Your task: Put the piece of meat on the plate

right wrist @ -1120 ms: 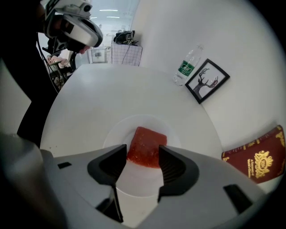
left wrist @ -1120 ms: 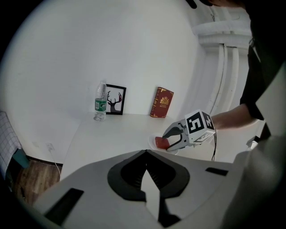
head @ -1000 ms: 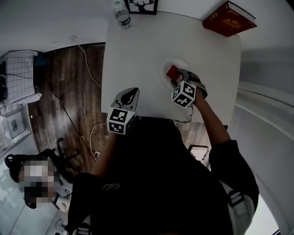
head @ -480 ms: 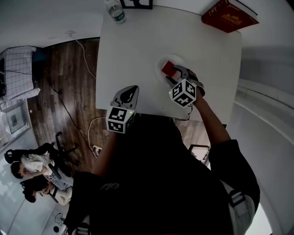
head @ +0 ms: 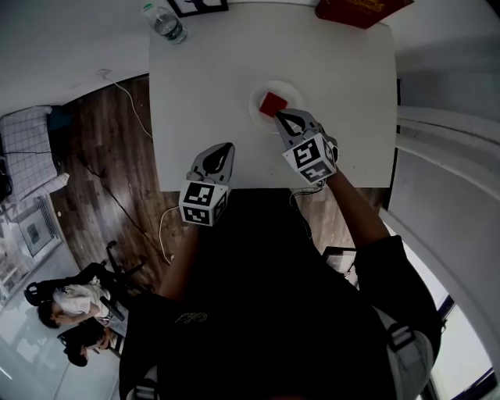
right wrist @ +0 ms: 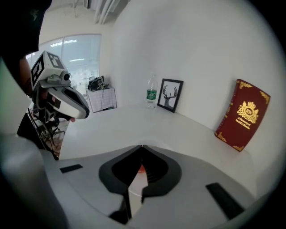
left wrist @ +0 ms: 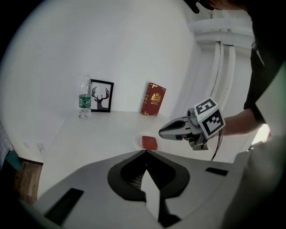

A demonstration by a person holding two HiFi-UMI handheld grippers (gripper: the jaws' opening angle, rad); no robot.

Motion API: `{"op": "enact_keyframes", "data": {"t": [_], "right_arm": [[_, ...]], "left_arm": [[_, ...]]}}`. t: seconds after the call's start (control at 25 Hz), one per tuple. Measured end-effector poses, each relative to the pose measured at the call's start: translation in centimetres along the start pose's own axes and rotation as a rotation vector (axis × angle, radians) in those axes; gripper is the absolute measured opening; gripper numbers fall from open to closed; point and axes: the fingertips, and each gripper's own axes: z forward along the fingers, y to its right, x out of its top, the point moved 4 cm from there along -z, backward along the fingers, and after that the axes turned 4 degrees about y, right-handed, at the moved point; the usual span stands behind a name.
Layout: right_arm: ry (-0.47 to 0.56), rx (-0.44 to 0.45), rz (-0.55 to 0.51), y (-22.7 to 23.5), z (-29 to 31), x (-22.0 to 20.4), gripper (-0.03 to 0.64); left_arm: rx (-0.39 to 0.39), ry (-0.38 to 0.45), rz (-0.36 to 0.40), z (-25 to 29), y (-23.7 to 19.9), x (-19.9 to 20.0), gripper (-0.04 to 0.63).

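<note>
Since the earlier frames, the right gripper is being drawn up and back from the piece of meat, which was then being reached over with wide jaws. Those jaws have just been closing and are now being held pressed together with nothing between them, only a sliver of red being glimpsed beyond the tips in the right gripper view. The piece of meat is being left lying flat near the middle of the plate on the white table, so the placing is being judged as done and only the withdrawal as outstanding. The left gripper is being held over the near part of the table, well apart from the plate, its jaws likewise being kept together and empty. Trouble is being risked mainly by the closeness of the right tips to the meat. If the gripper is being dipped or swung forward while it is being pulled away, the meat could be nudged toward the rim or off it, or the plate could be pushed across the smooth top. The bottle and the red book are being kept well apart from all this at the far edge.
</note>
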Motion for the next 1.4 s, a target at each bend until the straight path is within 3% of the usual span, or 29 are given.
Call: {"op": "enact_keyframes", "data": {"t": [0.2,0.32,0.64,0.76,0.88,1.0,1.24,1.4], "right_arm": [[0.102,-0.138,0.111,-1.4,-2.9,1.1,0.021],[0.181,-0.227,0.126,-2.9,-5.2,2.7,0.021],[0.415,-0.379,0.099,-10.3,-14.0,7.8,0.021],[0.485,-0.42,0.079,-12.7,-16.8,9.1,0.021],[0.512,-0.49,0.127,-14.0,-19.4,9.4,0.021],[0.469,-0.557,0.116,-14.1,-21.0,8.9,0.021],[0.561,-0.569,0.105,-13.2,-23.0,11.1,0.021],[0.582,-0.539,0.11,-15.0,-25.8,9.8,0.021]], "left_arm": [[-0.091,0.025,0.067,-0.5,1.4,0.0,0.003],[-0.13,0.056,0.112,-1.7,2.2,-0.3,0.003],[-0.245,0.261,0.159,-7.1,5.5,1.7,0.003],[-0.252,0.332,0.219,-8.6,6.8,2.5,0.003],[-0.27,0.372,0.254,-9.7,8.4,3.2,0.003],[-0.301,0.398,0.227,-10.5,10.2,3.4,0.003],[-0.235,0.448,0.196,-11.5,12.8,4.1,0.003],[-0.196,0.482,0.209,-12.5,15.2,4.6,0.003]]}}
